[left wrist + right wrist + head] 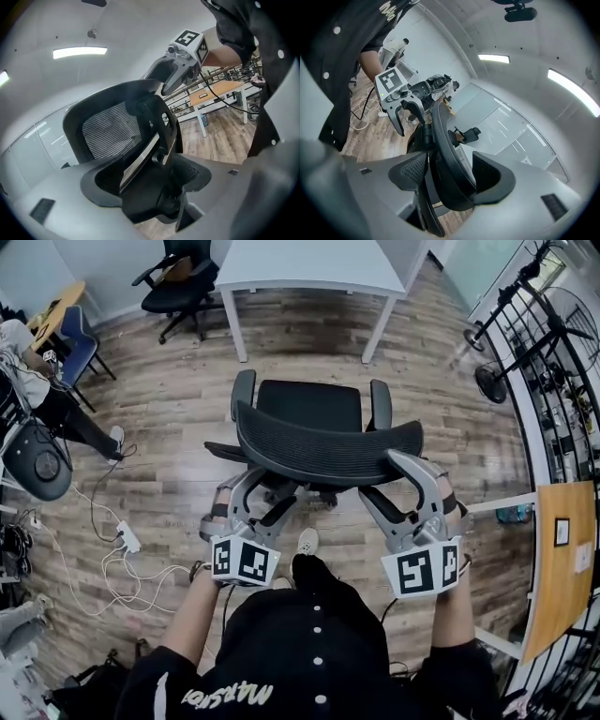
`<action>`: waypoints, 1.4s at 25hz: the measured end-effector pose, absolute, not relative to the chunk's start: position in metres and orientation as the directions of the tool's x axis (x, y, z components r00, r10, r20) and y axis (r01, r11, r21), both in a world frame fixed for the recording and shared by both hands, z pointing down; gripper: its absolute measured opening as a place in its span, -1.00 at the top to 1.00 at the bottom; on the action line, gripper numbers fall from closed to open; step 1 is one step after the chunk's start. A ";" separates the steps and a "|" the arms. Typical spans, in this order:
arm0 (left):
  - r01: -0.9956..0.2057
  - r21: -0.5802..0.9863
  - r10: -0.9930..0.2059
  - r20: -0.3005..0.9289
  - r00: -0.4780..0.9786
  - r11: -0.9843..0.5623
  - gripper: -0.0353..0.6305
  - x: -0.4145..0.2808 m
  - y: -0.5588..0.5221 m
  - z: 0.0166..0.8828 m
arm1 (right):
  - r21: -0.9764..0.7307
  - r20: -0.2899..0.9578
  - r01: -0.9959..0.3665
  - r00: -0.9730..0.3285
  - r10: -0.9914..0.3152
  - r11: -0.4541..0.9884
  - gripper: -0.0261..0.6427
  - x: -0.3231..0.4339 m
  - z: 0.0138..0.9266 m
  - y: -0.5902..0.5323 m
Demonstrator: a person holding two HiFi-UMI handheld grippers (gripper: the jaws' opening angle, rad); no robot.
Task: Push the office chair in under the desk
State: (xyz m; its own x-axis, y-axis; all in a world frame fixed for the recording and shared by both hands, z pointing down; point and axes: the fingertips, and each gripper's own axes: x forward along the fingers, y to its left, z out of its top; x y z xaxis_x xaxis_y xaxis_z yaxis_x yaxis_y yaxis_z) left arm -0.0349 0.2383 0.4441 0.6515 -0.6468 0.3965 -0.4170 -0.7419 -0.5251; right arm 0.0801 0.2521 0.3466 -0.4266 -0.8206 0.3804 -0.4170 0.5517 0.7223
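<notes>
A black mesh office chair (309, 407) stands on the wood floor with its backrest (323, 451) toward me and its seat facing the white desk (309, 263) further ahead. A gap of floor separates chair and desk. My left gripper (255, 501) sits low at the backrest's left side, its jaws closed around the back frame (145, 140). At the backrest's right end my right gripper (398, 486) has one finger over the rim and one beneath it. In the right gripper view the backrest rim (445, 154) fills the space between the jaws.
A second black chair (183, 282) stands left of the desk, and a blue chair (80, 338) at far left. A power strip with cables (127, 538) lies on the floor to my left. A wooden table (562, 559), a fan (489, 381) and racks line the right.
</notes>
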 end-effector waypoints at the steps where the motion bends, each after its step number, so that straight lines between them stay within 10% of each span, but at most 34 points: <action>1: -0.407 -0.521 -0.635 0.398 0.662 -0.750 -0.12 -0.031 0.239 0.444 | 0.723 0.385 -0.412 -0.427 -0.819 0.554 0.00 0.080 0.347 0.251; 35: -0.258 -0.474 -0.502 0.511 0.697 -0.842 -0.03 -0.001 0.204 0.483 | 0.715 0.389 -0.376 -0.486 -0.783 0.589 0.26 0.086 0.341 0.239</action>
